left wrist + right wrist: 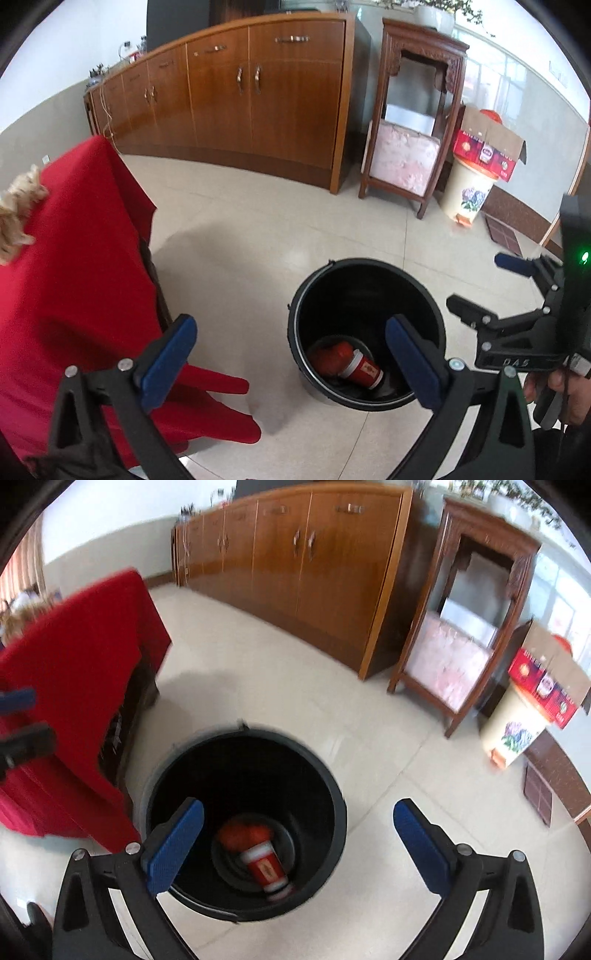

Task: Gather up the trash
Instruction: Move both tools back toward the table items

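We see a bright, daylit room; light comes from the windows (517, 74) at the upper right, which are washed out. The tiled floor (258, 206) carries a soft glare and a grey shadow beside the red cloth (74, 258). The black bin (364, 332) stays dark inside. Both fisheye views bend the wooden cabinet (258, 92) and vignette at the corners. The right wrist view is smeared with motion blur; the left is sharper.
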Available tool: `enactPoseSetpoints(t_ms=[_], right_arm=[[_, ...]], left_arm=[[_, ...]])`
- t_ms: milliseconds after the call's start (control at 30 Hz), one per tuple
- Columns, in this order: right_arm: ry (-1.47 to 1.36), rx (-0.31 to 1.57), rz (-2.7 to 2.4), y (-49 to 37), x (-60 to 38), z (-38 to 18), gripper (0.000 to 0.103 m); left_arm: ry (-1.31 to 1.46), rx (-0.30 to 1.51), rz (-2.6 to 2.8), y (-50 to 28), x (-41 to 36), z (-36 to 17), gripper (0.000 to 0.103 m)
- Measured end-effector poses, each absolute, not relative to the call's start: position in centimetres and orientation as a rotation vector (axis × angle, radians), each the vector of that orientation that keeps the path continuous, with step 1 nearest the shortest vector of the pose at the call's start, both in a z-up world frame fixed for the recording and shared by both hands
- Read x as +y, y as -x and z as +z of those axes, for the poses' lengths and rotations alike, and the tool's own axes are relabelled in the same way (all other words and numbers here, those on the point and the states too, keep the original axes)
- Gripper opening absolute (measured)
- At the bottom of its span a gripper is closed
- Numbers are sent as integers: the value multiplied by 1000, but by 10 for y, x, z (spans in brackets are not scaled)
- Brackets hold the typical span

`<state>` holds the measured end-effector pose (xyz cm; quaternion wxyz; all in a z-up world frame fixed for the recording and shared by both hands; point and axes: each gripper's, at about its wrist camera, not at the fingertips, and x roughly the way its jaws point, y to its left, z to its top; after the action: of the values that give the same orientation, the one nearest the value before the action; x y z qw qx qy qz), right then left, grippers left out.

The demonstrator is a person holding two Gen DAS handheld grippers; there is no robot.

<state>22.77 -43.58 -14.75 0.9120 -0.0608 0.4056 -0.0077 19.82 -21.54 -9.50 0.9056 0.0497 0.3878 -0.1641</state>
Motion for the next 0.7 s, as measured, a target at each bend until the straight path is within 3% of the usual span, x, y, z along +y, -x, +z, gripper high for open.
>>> enactPoseSetpoints(t_ms=[367,700], right_arm=[[107,698,-39,-198,-381,-70,103],[-27,618,58,-166,-323,-39,103]], left_arm=[[-80,732,-278,-173,-170,-55,103],[-8,651,-163,-137,-95,-24,103]])
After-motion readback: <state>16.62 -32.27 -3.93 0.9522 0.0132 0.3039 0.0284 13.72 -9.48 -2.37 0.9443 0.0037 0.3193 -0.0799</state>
